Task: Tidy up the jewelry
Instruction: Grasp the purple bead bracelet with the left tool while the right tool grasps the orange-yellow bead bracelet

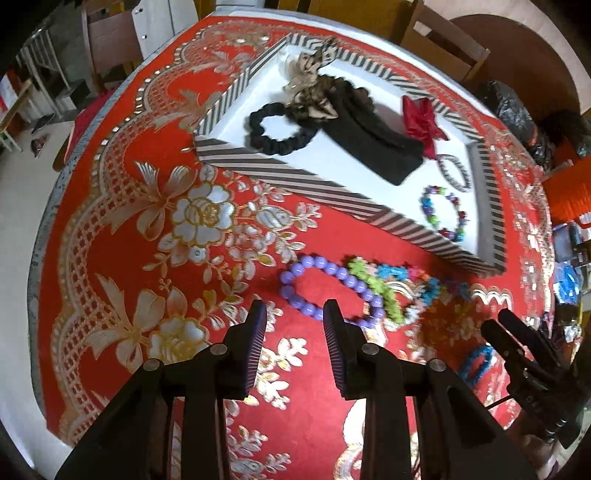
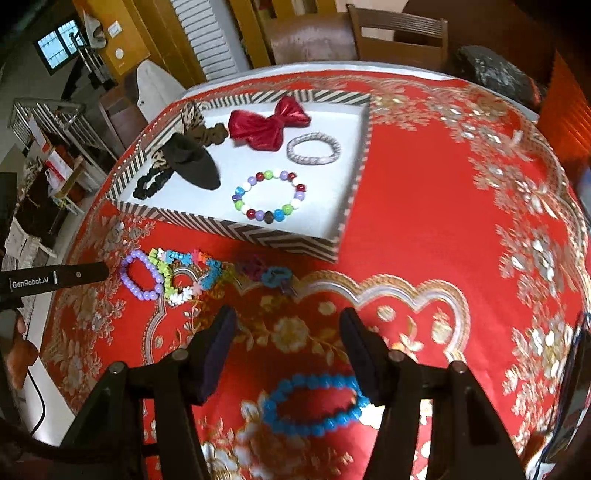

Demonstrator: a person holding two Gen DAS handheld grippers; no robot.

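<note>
Left gripper: the left gripper (image 1: pixel 294 314) hovers low over the red cloth, jaws parted with nothing between them, its tips just short of the purple bracelet (image 1: pixel 328 291).
Right gripper: the right gripper (image 2: pixel 288 325) is spread wide above the counter (image 2: pixel 424 229), holding nothing; the blue bracelet (image 2: pixel 314 404) lies on the cloth between and below its fingers (image 2: pixel 221 332), and whether it touches the right finger I cannot tell.
Purple bracelet: flat on the cloth in front of the tray, at the left end of a loose row of jewelry.
Green and white bracelet: the green and white bracelet (image 2: pixel 171 280) overlaps the purple one's right side.
Bright bead pile: a jumble of turquoise, pink and dark beads (image 2: pixel 236 269) trails to the right along the tray's front wall; the separate pieces are too blurred to tell apart.
Tray: the striped tray (image 2: pixel 258 234) sits toward the far side of the counter, white inside.
In the tray: a multicolored bead bracelet (image 2: pixel 269 195) near the front, a silvery bangle (image 2: pixel 314 148) behind it, a red bow (image 2: pixel 267 123) at the back, and to the left a black scrunchie (image 2: pixel 151 182), a dark cloth piece (image 2: pixel 195 162) and a patterned brown hair tie (image 1: pixel 310 79).
Surroundings: wooden chairs (image 2: pixel 399 35) stand beyond the counter.
</note>
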